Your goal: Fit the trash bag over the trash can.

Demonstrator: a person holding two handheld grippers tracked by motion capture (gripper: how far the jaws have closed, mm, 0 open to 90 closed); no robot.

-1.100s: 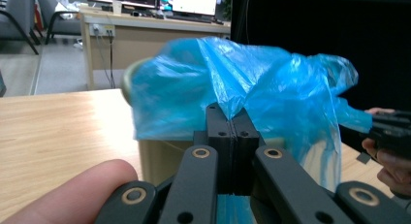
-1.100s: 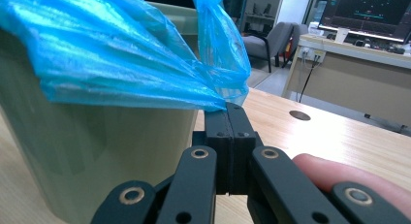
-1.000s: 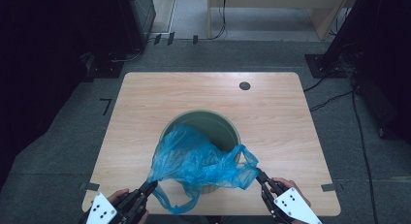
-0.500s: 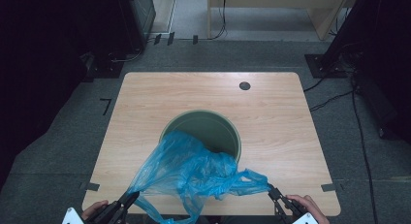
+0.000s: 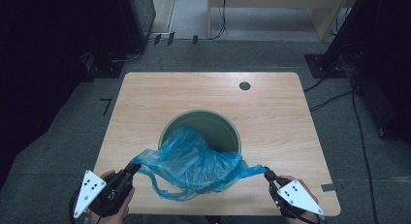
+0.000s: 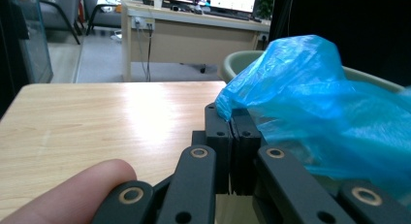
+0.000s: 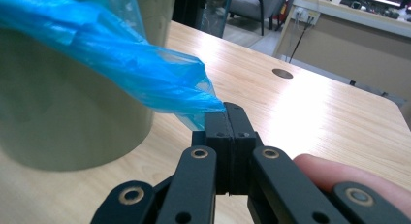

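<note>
At table's near edge (image 5: pixel 145 209), both claws (left (image 5: pixel 135 167), right (image 5: pixel 266 174)) pinching blue bag (image 5: pixel 194 161); far half bare

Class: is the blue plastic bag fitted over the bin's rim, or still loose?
Loose. The blue bag lies bunched across the green bin's near rim, far rim bare. The left tongs and right tongs pinch its ends.

Right gripper (image 7: pixel 227 118) jaws pinched tight on a corner of the blue plastic bag (image 7: pixel 121 64), beside the green bin (image 7: pixel 63 122) on the tabletop (image 7: pixel 315 112).
</note>
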